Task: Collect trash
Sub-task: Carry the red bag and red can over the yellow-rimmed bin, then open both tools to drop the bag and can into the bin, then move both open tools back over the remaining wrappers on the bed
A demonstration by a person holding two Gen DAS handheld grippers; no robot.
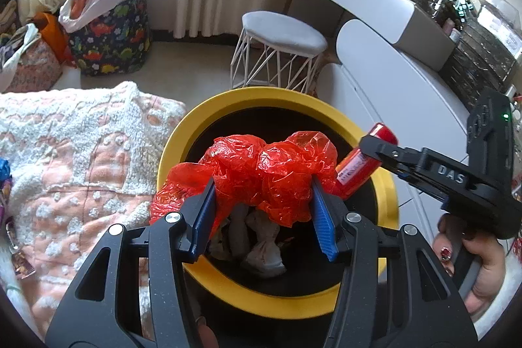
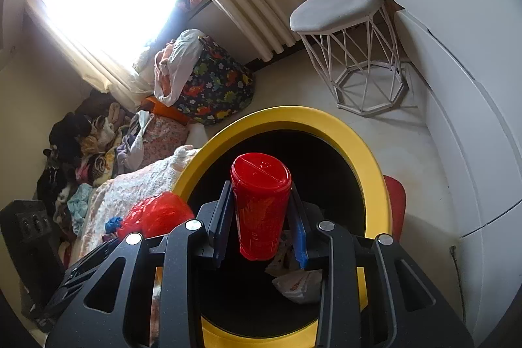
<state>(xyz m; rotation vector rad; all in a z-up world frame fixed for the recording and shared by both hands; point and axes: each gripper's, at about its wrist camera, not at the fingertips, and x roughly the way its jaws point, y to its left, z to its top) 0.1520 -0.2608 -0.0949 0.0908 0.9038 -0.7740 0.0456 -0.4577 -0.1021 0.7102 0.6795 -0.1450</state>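
A yellow-rimmed bin (image 1: pixel 225 106) with a black inside stands on the floor; crumpled paper trash (image 1: pixel 261 247) lies in it. My left gripper (image 1: pixel 264 201) is shut on a crumpled red plastic bag (image 1: pixel 270 172), held over the bin's mouth. My right gripper (image 2: pixel 261 217) is shut on a red cylindrical container (image 2: pixel 261 204) with a red lid, also above the bin (image 2: pixel 365 152). In the left wrist view the right gripper (image 1: pixel 375 149) comes in from the right with the container (image 1: pixel 359 165) over the bin's right rim. In the right wrist view the red bag (image 2: pixel 156 214) shows at the left.
A pink and white blanket (image 1: pixel 81 168) lies left of the bin. A white wire stool (image 1: pixel 280 51) stands behind it, white cabinets (image 1: pixel 391 80) to the right. A dinosaur-print bag (image 1: pixel 111 35) and piled clothes sit by the curtain. A hand (image 1: pixel 476 266) holds the right gripper.
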